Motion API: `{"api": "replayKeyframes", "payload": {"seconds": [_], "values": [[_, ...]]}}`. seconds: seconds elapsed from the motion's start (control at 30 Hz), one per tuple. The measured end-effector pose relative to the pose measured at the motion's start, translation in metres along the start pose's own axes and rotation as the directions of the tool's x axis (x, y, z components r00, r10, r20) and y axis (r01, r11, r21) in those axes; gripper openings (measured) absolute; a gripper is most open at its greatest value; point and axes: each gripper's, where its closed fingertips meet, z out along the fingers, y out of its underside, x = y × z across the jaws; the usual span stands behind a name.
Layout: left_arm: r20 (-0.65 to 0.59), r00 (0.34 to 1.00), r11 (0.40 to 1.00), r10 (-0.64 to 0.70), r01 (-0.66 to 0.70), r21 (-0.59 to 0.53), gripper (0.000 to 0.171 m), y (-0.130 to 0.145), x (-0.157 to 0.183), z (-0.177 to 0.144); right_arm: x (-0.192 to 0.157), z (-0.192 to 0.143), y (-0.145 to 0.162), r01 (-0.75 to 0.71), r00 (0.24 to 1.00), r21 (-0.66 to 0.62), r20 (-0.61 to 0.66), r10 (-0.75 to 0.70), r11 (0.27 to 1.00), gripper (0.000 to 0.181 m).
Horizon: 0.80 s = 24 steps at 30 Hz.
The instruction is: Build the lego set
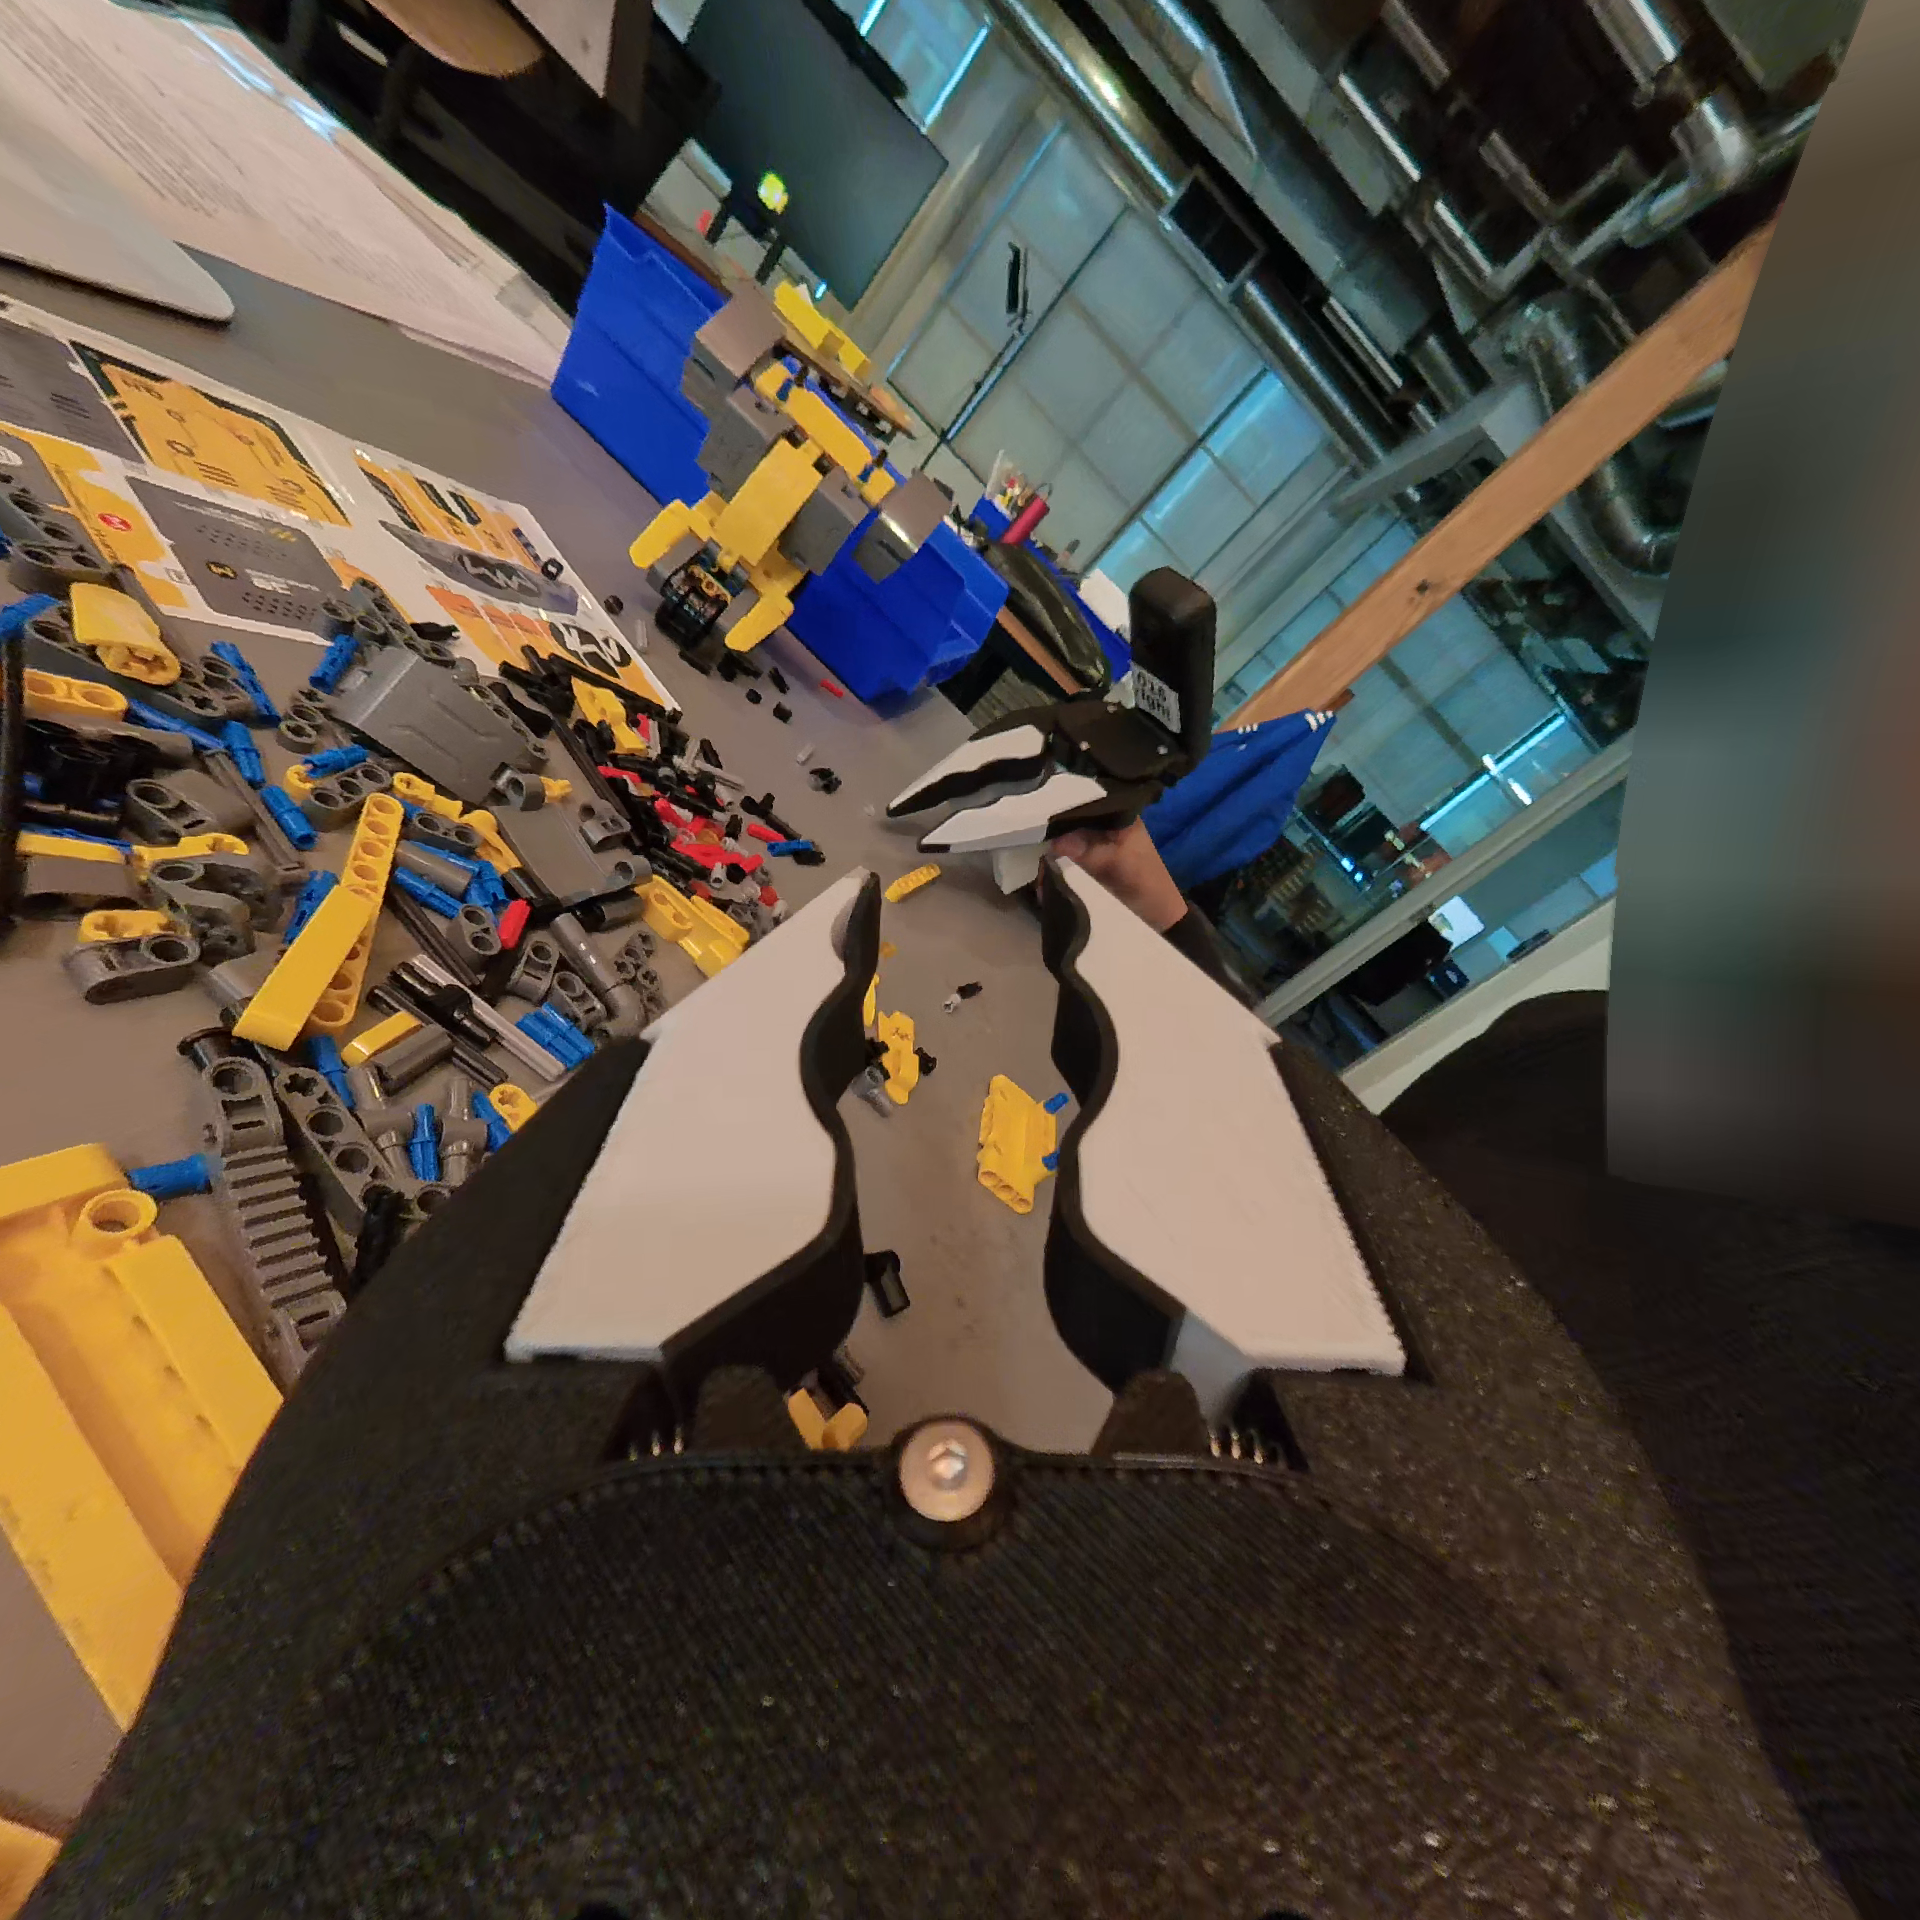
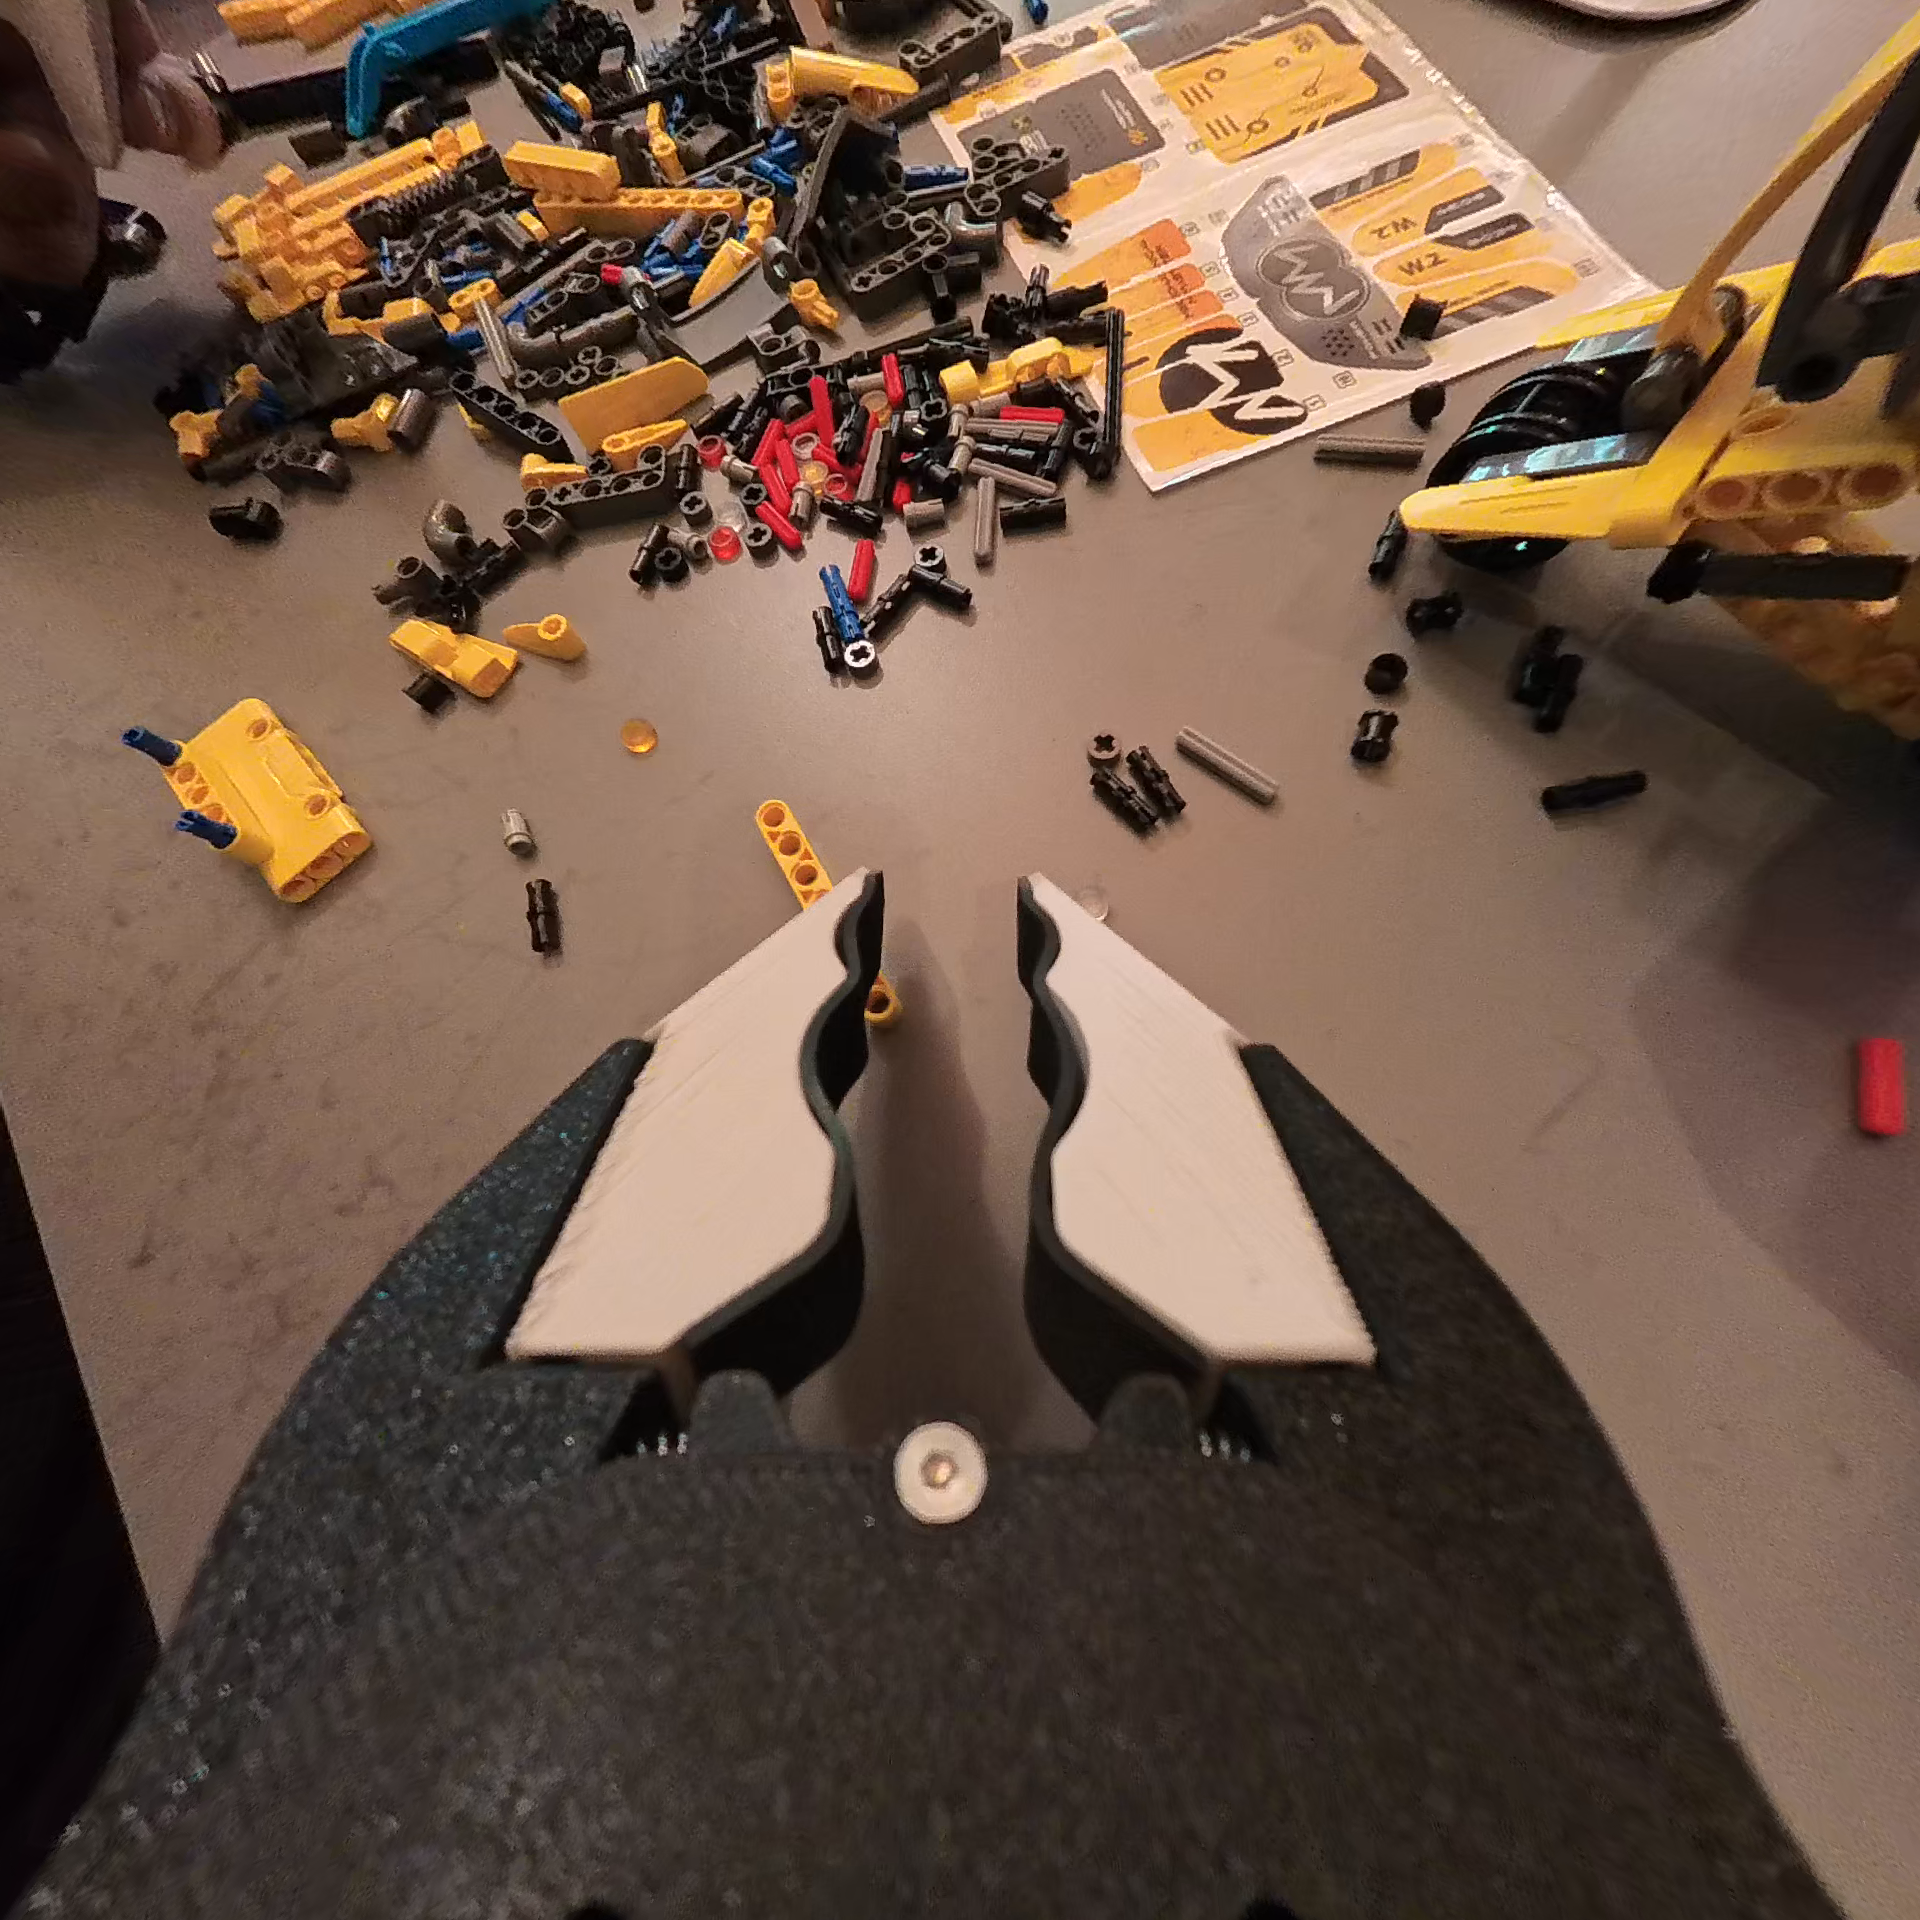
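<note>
A: Status on the build?

B: Partly done, I'd say. A yellow and grey model [image 1: 774,488] stands assembled at upper centre of the left wrist view, against the blue bins [image 1: 665,364]. In the right wrist view it sits at the right edge [image 2: 1704,488].

A: What's left?

B: Plenty. A big pile of loose parts [image 2: 727,343] fills the upper half of the right wrist view: yellow beams, black and red pins, grey axles. The sticker sheet [image 2: 1278,218] at upper right looks unused. A small yellow block with blue pins [image 2: 260,800] lies alone at left, so some sub-assembly is done but not mounted.

A: Grippers?

B: Left gripper [image 1: 961,883] is spread apart, holding nothing, raised over the bench [image 1: 935,1195] at a tilt. The yellow block [image 1: 1013,1143] shows on the bench between its fingers, not gripped.

A: Right one?

B: Right gripper [image 2: 951,888] is parted with a moderate gap, empty. A thin yellow beam [image 2: 795,852] lies on the bench, partly hidden by the gripper's finger on the frame's left; can't tell whether it touches. From the left wrist view the right gripper [image 1: 904,821] points at the pile from centre right.

A: Next call?

B: Likely a pick; no part is in hand yet.
</note>
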Motion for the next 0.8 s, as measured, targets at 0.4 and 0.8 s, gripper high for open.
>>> {"api": "replayKeyframes", "payload": {"seconds": [0.4, 0.8], "values": [[-0.073, 0.997, 0.999, -0.033, 0.035, 0.028, 0.037, -0.006, 0.010, -0.001, -0.003, 0.005, 0.006, -0.027, 0.998, -0.048, 0.056, 0.030, 0.998, 0.037], [-0.078, 0.996, 0.999, -0.041, 0.042, 0.010, 0.038, -0.004, 0.010, 0.000, -0.005, 0.004, 0.004, -0.073, 0.990, -0.041, 0.114, 0.078, 0.996, 0.040]]}}
